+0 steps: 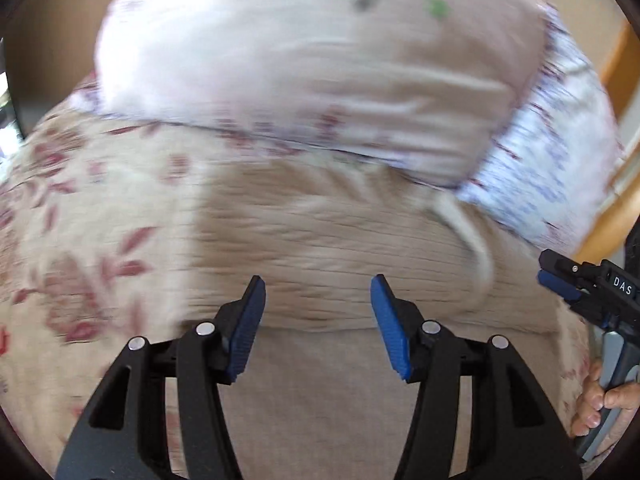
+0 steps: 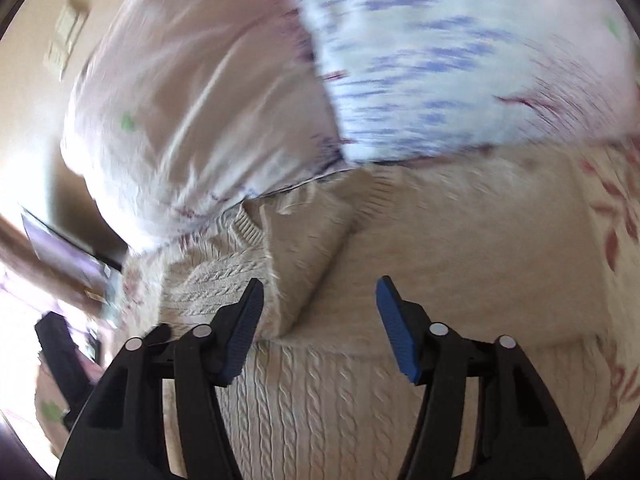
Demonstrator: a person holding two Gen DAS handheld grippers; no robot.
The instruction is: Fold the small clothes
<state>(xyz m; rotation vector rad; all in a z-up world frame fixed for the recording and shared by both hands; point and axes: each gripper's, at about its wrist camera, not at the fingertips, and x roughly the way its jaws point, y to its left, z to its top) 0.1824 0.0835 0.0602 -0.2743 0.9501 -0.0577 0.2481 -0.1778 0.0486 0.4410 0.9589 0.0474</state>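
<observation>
My left gripper [image 1: 318,294] and right gripper [image 2: 320,296] both gape empty above the beige cable-knit sweater [image 2: 304,380], seemingly folded, blurred.

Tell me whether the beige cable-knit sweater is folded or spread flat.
Partly folded. In the right wrist view the cable-knit sweater lies on the bed with a sleeve turned in across its body. Blur hides the rest.

The sweater [image 2: 304,360] lies across the lower middle of the right wrist frame, on the bedspread [image 2: 608,248]; pillows [image 2: 192,120] sit behind it, filling the upper frame.
</observation>
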